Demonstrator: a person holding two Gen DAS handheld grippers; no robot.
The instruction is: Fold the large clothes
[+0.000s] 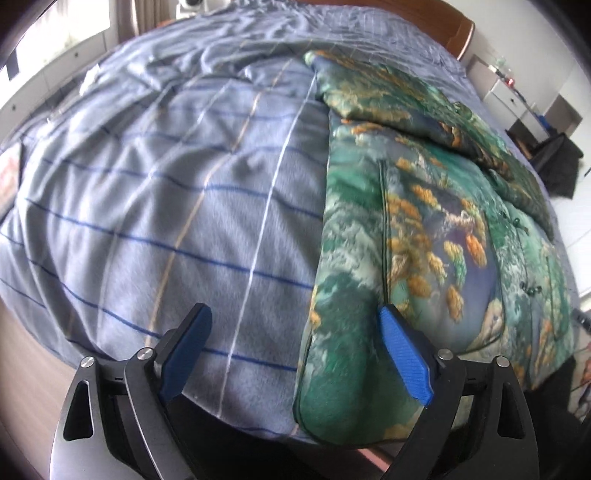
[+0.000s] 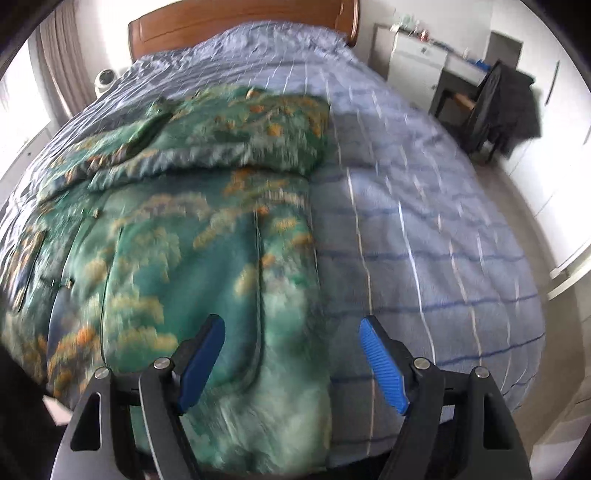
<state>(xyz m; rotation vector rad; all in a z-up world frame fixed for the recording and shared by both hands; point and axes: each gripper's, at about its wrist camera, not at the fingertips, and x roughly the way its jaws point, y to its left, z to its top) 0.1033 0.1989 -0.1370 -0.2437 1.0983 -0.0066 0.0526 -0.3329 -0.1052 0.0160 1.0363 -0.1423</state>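
Left wrist view looks along a bed (image 1: 147, 206) covered with a grey-blue checked bedspread; a padded jacket (image 1: 424, 229) printed in green with orange and blue patches lies flat on the right part of it, reaching the near edge of the bed; one sleeve (image 1: 388, 96) is folded across the upper part of the jacket; the left gripper (image 1: 295, 350) hangs above the near edge with its blue-padded fingers (image 1: 404, 354) spread wide and nothing between them; the jacket's left border runs between the two fingers; whether the right-hand finger touches the cloth I cannot tell. Right wrist view shows the same jacket (image 2: 177, 258) from the other side, blurred, lying on the left part of the bedspread (image 2: 424, 229); the right gripper (image 2: 291, 362) is likewise wide apart and holds nothing, poised over the jacket's near right corner; a wooden headboard (image 2: 236, 18) stands at the far end; a white cabinet (image 2: 413, 62) and a chair draped with a dark garment (image 2: 506, 107) stand beside the bed on the right.
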